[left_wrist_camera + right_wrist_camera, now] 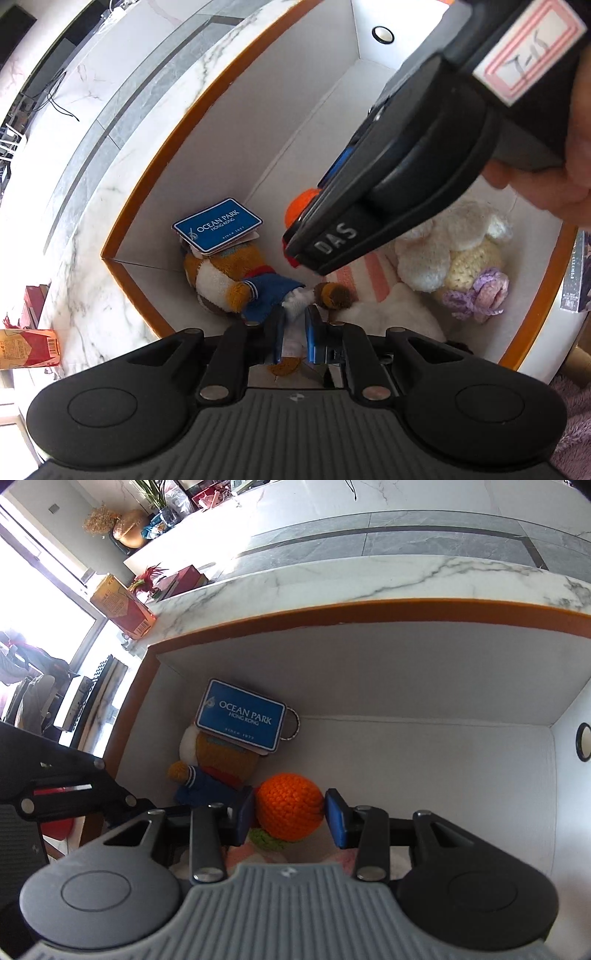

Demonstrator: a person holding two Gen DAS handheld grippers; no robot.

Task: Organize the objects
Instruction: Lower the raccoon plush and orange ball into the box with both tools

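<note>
Inside the white box (424,672), the right gripper (290,814) grips the orange crochet ball (290,806) just above the floor, beside the tagged plush doll (236,280). The left gripper (293,332) pinches that doll's white leg, its body lying away toward the corner.

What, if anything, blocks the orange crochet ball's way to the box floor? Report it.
Nothing visible does. The right gripper holds the orange crochet ball inside the white box, low above the pink striped cloth. The plush with the Ocean Park tag lies beside it.
</note>
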